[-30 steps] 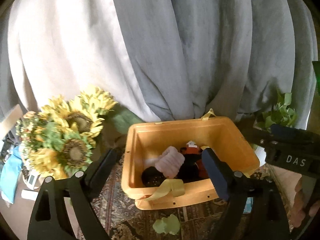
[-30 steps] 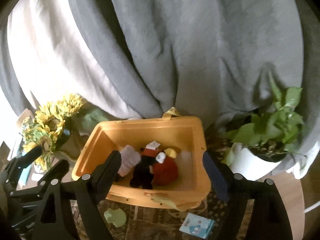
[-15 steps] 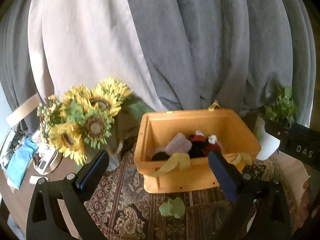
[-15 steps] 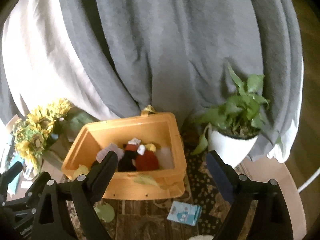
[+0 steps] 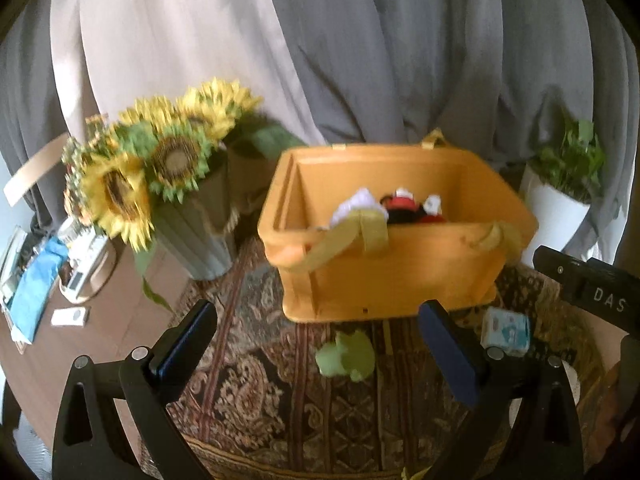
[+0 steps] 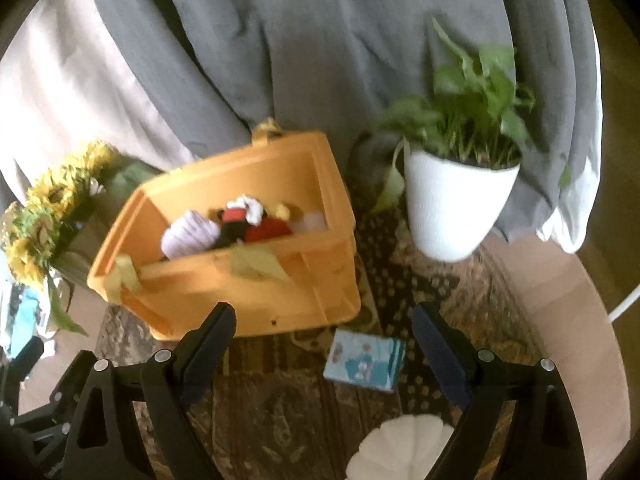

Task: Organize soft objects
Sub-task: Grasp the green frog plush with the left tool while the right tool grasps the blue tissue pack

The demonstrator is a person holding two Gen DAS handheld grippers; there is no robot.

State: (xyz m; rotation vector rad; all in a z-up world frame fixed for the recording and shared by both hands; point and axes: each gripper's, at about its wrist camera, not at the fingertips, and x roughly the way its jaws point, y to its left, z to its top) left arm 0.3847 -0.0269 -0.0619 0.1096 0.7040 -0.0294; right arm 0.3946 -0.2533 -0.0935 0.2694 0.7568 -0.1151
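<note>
sunflower bouquet [image 5: 160,168]; white potted plant [image 6: 456,196], grey curtain [image 6: 320,40], patterned rug [image 5: 280,380]

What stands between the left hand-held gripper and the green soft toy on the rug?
Nothing visible does. The green soft toy lies alone on the patterned rug before the orange bin, and the open left hand-held gripper faces it over bare rug.

Orange bin [image 5: 400,272] on patterned rug [image 5: 280,380]; soft toys [image 5: 400,206] inside. Green toy [image 5: 346,356] just before bin. Left gripper [image 5: 320,352] spread wide, empty.
</note>
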